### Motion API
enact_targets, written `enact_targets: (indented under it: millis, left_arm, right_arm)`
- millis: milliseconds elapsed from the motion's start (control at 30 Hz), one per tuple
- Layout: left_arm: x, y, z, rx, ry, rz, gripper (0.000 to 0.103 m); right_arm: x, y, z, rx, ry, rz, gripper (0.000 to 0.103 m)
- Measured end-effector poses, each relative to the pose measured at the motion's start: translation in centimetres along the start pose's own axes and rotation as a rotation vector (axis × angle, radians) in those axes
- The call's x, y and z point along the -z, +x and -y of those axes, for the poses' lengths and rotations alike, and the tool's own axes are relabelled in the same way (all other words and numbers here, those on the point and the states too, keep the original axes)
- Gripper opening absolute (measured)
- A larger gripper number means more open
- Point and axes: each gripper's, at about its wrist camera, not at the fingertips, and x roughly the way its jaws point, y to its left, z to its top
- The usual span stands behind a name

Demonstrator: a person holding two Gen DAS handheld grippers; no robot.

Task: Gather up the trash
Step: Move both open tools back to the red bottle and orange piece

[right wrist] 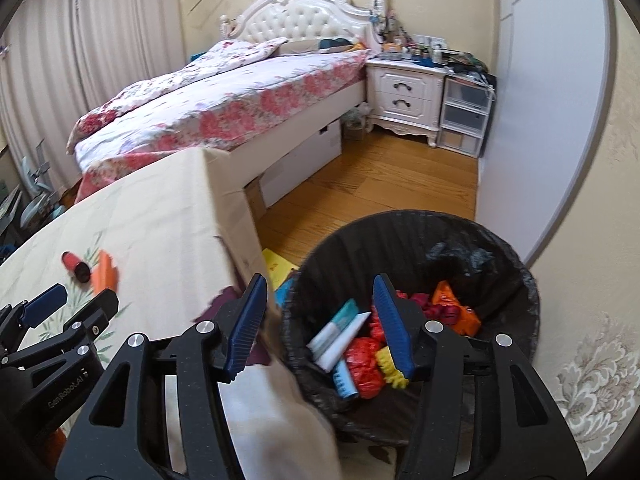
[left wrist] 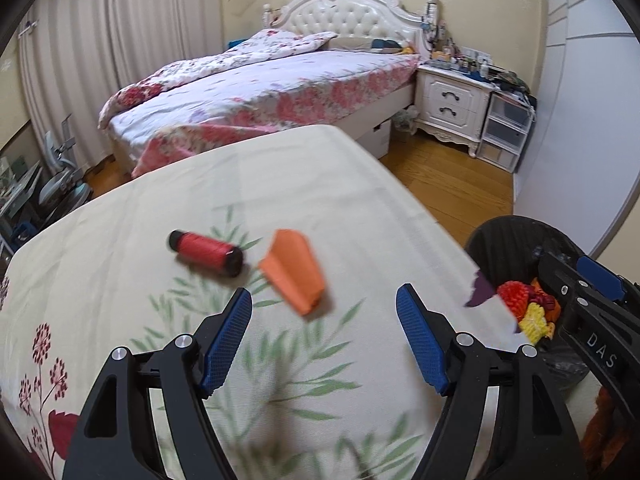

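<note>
A red spool with black ends (left wrist: 205, 253) and a folded orange paper (left wrist: 295, 270) lie on the floral tablecloth (left wrist: 160, 200). My left gripper (left wrist: 324, 312) is open and empty, just short of the orange paper. Both items also show in the right wrist view: the spool (right wrist: 75, 266) and the paper (right wrist: 104, 274). My right gripper (right wrist: 320, 300) is open and empty above the rim of the black trash bin (right wrist: 500, 280), which holds colourful scraps (right wrist: 362, 364). The bin (left wrist: 508, 236) stands right of the table, with the right gripper (left wrist: 592, 292) over it.
A bed (right wrist: 224, 96) with a floral cover stands behind the table. A white nightstand (right wrist: 404, 92) and clear drawers (right wrist: 464, 116) stand at the far wall. Wooden floor (right wrist: 360, 184) lies between. A yellow item (right wrist: 276, 266) lies on the floor by the bin.
</note>
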Motion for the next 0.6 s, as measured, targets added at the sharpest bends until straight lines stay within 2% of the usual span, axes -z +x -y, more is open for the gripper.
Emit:
enact_targets:
  millis: [100, 200, 600]
  left_arm:
    - [0.2, 0.1, -1.6, -0.031, -0.027, -0.008, 0.073]
    - [0.1, 0.6, -3.4, -0.060, -0.063, -0.019, 0.073]
    - [-2.0, 2.1, -6.7, -0.093, -0.115, -0.014, 0.073]
  right_arm:
    - [0.0, 0.2, -1.8, -0.032, -0.030, -0.006, 0.055]
    - [-0.1, 0.5, -3.3, -0.054, -0.057, -0.011, 0.061]
    - [-0.9, 2.3, -6.9, -0.087, -0.115, -0.036, 0.061]
